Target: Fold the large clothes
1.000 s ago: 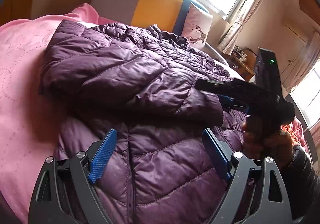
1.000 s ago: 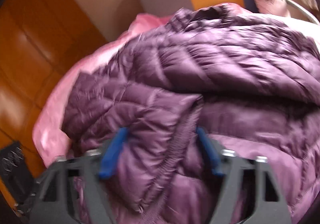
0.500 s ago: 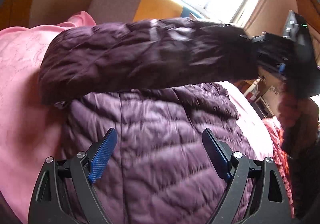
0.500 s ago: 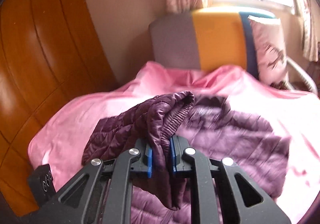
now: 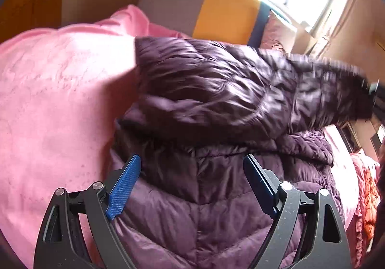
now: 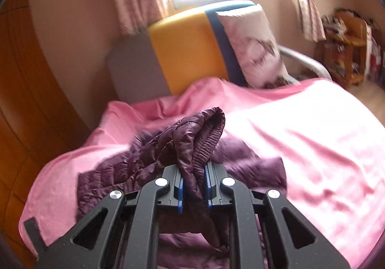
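Observation:
A purple quilted puffer jacket (image 5: 204,197) lies on a pink bedspread (image 5: 60,105). My left gripper (image 5: 192,184) is open, its blue pads either side of the jacket's body, low over it. My right gripper (image 6: 193,187) is shut on the jacket's sleeve cuff (image 6: 204,132) and holds it lifted above the bed. In the left wrist view that sleeve (image 5: 240,86) stretches across to the right, blurred; the right gripper's end just shows at the right edge (image 5: 375,91). The jacket's body (image 6: 240,163) lies below in the right wrist view.
A grey, yellow and blue headboard (image 6: 182,52) stands at the bed's far end with a patterned pillow (image 6: 252,45) against it. A wooden wall panel (image 6: 21,100) is at left. A cluttered wooden shelf (image 6: 346,40) stands at right. An orange-red cloth (image 5: 368,197) lies at the bed's right.
My right gripper closed on the sleeve cuff, lifted it off the jacket and pulled it out to the right. My left gripper stayed open over the jacket body.

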`<state>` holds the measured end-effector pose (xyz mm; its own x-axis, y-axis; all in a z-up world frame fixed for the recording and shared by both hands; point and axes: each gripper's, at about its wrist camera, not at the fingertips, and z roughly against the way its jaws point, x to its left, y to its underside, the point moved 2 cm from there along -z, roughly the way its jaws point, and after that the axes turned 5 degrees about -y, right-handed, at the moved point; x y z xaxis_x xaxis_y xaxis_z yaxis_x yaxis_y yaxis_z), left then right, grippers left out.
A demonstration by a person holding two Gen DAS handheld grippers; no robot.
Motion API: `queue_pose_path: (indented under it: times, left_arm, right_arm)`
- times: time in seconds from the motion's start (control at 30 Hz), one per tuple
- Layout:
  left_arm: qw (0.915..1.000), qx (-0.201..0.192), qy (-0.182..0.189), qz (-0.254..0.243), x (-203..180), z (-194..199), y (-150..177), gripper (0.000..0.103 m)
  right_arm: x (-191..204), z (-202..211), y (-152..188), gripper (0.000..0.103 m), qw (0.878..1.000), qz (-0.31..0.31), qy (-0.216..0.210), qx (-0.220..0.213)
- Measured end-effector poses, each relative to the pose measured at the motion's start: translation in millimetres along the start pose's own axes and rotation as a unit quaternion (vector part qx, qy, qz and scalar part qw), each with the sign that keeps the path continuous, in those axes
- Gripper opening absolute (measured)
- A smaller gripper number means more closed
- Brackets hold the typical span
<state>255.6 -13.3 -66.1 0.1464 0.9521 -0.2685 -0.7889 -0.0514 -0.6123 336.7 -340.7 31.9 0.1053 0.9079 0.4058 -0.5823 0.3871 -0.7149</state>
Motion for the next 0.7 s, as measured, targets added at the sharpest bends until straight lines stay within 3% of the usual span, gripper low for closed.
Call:
queue_pose_path:
  times: [0.2,0.3,0.4,0.5,0.6,0.7]
  left_arm:
    - [0.9997,-0.016,-0.018,-0.005,8,11,0,0.086]
    - [0.9987,-0.035,-0.031,-0.020,8,22,-4,0.086]
    - [0.9982,-0.048,-0.031,-0.019,8,31,-13,0.086]
    - [0.9979,-0.056,-0.027,-0.020,5,34,-24,0.086]
    - [0.9974,-0.063,-0.021,-0.030,-4,35,-34,0.086]
    - [0.9956,-0.076,-0.021,-0.050,-17,35,-43,0.086]
  right_arm:
    - [-60,-28,36,0.012,0.995,-0.073,0.039,0.055]
    - [-74,-29,47,0.012,0.992,-0.073,0.076,0.066]
    - [-77,-28,50,0.015,0.992,-0.068,0.083,0.071]
    - [-76,-23,47,0.040,0.994,-0.067,0.069,0.052]
    - [-65,0,41,0.056,0.997,-0.041,0.071,0.011]
    - [-42,10,40,0.064,0.999,-0.014,0.036,-0.006]
